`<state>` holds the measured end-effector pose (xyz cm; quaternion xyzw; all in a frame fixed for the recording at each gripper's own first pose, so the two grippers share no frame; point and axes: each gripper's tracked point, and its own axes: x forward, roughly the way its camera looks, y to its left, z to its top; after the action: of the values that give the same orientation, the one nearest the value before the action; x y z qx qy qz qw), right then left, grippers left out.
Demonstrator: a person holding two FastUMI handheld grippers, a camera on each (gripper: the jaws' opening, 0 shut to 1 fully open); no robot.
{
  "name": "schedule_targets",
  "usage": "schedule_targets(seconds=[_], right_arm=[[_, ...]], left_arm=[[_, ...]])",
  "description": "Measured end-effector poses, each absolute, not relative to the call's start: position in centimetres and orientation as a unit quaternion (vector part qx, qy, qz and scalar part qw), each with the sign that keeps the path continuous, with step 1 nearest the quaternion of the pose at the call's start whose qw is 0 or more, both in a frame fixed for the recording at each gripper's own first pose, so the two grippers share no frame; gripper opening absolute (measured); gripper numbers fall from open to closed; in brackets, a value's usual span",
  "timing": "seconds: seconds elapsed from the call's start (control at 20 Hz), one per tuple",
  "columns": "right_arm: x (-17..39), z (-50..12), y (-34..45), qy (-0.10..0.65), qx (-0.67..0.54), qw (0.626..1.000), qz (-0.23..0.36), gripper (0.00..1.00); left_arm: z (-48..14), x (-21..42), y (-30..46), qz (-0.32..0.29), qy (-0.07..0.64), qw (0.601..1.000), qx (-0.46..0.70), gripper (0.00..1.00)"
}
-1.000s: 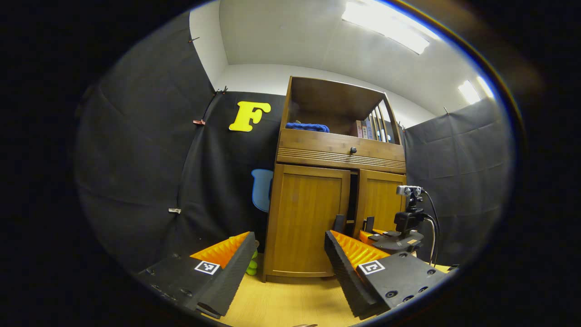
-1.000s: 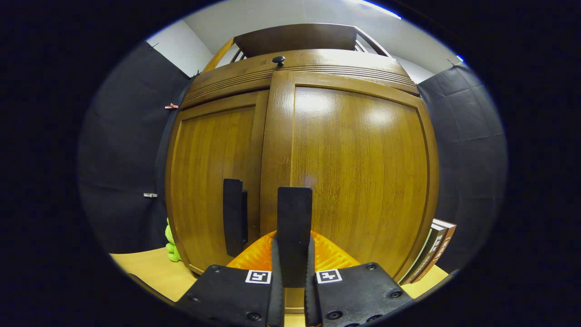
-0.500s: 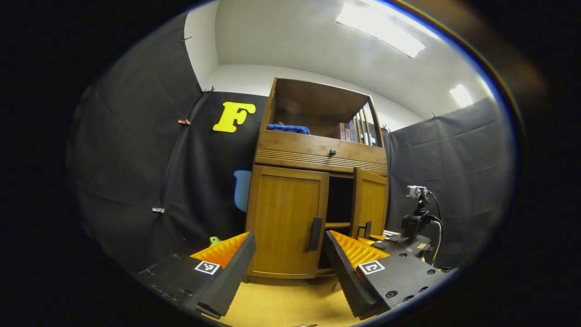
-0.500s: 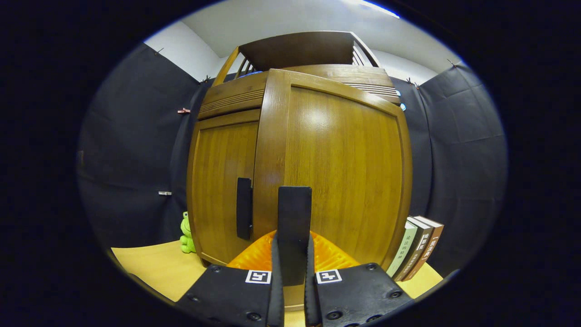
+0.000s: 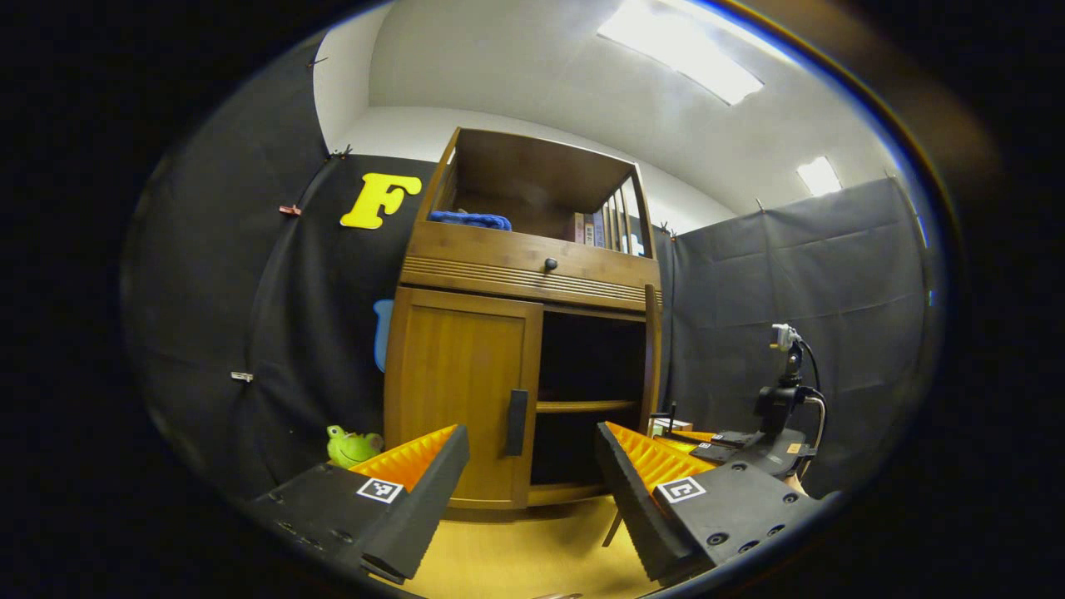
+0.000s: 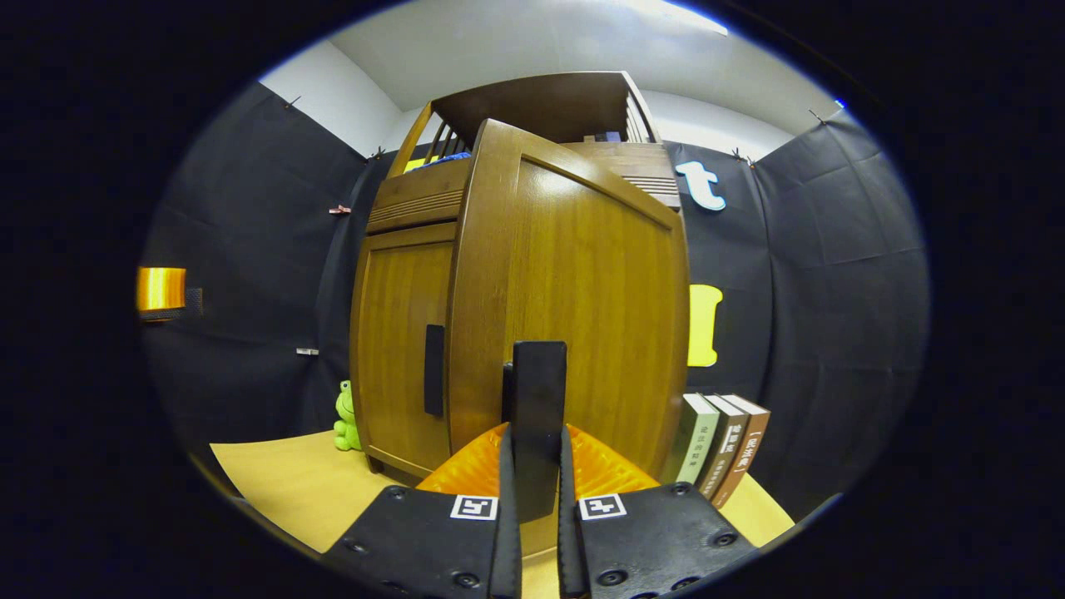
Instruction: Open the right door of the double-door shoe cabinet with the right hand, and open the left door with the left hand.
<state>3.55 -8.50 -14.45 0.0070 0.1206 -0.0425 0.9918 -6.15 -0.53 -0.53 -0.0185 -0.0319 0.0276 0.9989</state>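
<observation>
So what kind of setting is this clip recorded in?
Probably a staged recording booth, not a real home: black cloth walls surround a wooden shoe cabinet standing on a tabletop, with a toy frog and a few books as props.

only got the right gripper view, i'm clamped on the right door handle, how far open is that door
Observer: In the left gripper view the right door stands edge-on to the camera, swung wide open.
Operator: anything inside
Observer: One shelf; the rest is too dark to tell.
Operator: is the left side ready
Observer: The left gripper is open and short of the handle on the left door, which is shut.
</observation>
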Motion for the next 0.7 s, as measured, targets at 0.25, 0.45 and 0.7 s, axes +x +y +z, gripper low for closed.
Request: schedule_targets(seconds=[0.25,0.45,0.7], right_arm=[[1.3,-13.6,-11.3,0.121,0.0,0.99,-0.069,0.2],[-0.3,-13.0,-13.5,0.117,-0.016,0.989,-0.094,0.24],[-2.0,-12.4,-16.1,0.116,-0.015,0.986,-0.122,0.19]], left_arm=[[-1.2,-4.8,-3.5,-0.007,-0.027,0.999,-0.019,0.95],[-1.3,-4.2,-5.0,-0.024,-0.028,0.999,-0.023,0.95],[-1.7,-2.9,-6.0,-0.034,-0.028,0.999,-0.029,0.95]])
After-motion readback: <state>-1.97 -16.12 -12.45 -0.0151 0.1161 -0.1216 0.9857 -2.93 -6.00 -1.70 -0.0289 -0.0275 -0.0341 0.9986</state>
